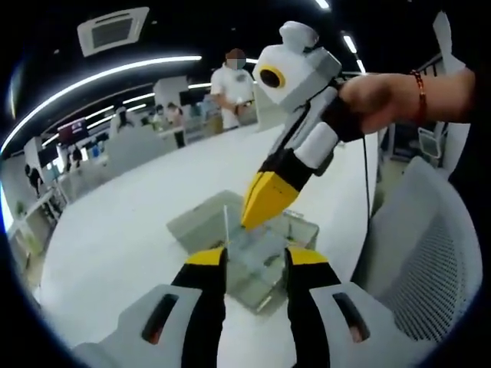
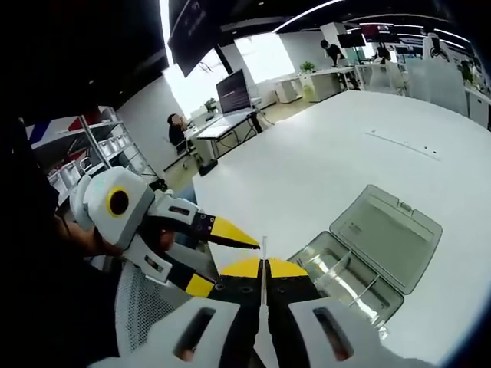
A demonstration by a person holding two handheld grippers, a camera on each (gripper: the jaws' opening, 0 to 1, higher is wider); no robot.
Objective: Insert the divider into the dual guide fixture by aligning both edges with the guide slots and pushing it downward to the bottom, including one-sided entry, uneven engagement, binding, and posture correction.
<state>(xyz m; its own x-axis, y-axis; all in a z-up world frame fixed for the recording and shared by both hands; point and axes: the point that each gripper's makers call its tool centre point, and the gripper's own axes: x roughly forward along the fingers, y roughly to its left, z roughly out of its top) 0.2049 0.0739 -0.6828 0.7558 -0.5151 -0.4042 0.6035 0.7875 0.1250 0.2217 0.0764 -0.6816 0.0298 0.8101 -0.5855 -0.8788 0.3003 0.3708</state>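
Observation:
The divider [image 2: 263, 253] is a thin clear sheet, seen edge-on between the closed jaws of my right gripper [image 2: 263, 270]. In the left gripper view, the right gripper [image 1: 257, 216] comes down from the upper right in a person's hand. It holds the divider [image 1: 228, 224] just above the clear dual guide fixture [image 1: 265, 268], a box with its lid [image 1: 201, 220] folded back. My left gripper [image 1: 257, 257] is open near the fixture, with nothing between its jaws. In the right gripper view, the left gripper [image 2: 222, 261] stands open at the left, and the fixture [image 2: 341, 280] lies at the lower right.
The fixture rests on a wide white table [image 1: 130, 230]. A white mesh chair back [image 1: 430, 261] stands close at the table's right edge. A person in white [image 1: 232, 84] stands beyond the far end. Desks and monitors [image 2: 234, 92] fill the room behind.

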